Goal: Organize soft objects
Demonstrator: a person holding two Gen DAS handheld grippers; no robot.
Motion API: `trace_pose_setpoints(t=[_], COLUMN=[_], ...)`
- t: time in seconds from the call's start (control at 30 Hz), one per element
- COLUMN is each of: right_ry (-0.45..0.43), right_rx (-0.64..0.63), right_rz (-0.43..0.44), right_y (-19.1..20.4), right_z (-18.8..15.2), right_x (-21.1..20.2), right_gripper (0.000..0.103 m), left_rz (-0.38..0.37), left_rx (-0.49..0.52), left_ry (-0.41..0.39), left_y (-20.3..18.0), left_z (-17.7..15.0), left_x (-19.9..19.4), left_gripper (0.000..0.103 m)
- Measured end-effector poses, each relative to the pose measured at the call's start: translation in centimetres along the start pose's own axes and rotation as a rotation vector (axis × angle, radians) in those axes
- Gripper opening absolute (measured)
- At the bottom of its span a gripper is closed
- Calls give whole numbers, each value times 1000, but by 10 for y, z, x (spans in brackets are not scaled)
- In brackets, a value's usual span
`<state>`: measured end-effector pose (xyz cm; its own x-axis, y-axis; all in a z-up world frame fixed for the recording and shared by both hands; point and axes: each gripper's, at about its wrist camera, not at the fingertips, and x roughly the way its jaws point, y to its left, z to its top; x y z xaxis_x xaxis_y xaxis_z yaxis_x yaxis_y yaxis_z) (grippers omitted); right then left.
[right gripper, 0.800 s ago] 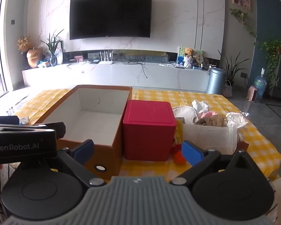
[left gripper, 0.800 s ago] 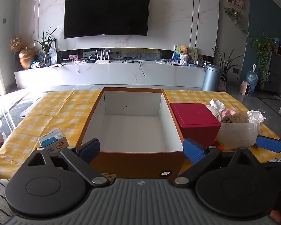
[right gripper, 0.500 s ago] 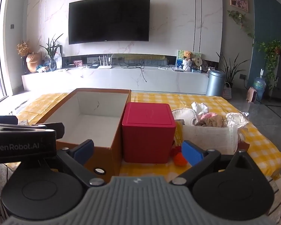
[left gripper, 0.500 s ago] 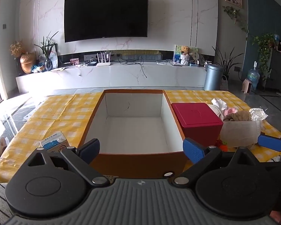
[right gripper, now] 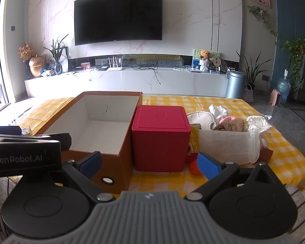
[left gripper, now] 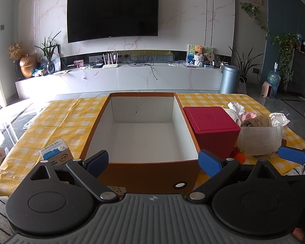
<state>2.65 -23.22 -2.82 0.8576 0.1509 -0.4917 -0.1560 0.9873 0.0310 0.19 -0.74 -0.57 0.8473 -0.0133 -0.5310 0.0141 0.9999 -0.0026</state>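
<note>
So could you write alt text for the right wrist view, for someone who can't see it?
An open, empty-handed right gripper faces a yellow checked table holding an empty orange cardboard box, a closed red box and a white bin heaped with soft cloths. The left gripper shows at the left edge.

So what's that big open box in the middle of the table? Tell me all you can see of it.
The open box looks like stiff cardboard: orange-brown outside, plain white inside, with a thin dark mark on its far inner wall. It has no lid on and nothing in it. It stands flat on the yellow checked tablecloth. Its near wall bears a small round metal stud and a label, partly hidden. The red lidded box stands close against its right side; whether they touch I cannot tell.
</note>
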Motion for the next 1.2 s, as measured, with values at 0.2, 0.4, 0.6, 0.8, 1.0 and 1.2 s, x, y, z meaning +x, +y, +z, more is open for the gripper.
trace_pose_setpoints(t=[0.2,0.4,0.6,0.8,1.0,1.2], right_ry=[-3,6,14,18,20,24], right_rx=[-23,-32,-38,-43,-43,-44], right_rz=[-12,-19,-22,-24,-24,-24], right_y=[3,4,4,5,5,6], right_z=[-2,-4,-6,-6,-7,-8], right_x=[-2,2,5,7,7,8], right_gripper=[98,98,98,98,98,98], left_rz=[-1,4,13,18,24,26], left_rx=[5,10,12,15,18,17], left_ry=[11,25,35,39,39,46], left_y=[1,1,2,2,2,2], left_z=[-1,-2,-3,-4,-5,-5], left_x=[1,3,4,5,5,6], left_gripper=[103,103,103,103,103,103])
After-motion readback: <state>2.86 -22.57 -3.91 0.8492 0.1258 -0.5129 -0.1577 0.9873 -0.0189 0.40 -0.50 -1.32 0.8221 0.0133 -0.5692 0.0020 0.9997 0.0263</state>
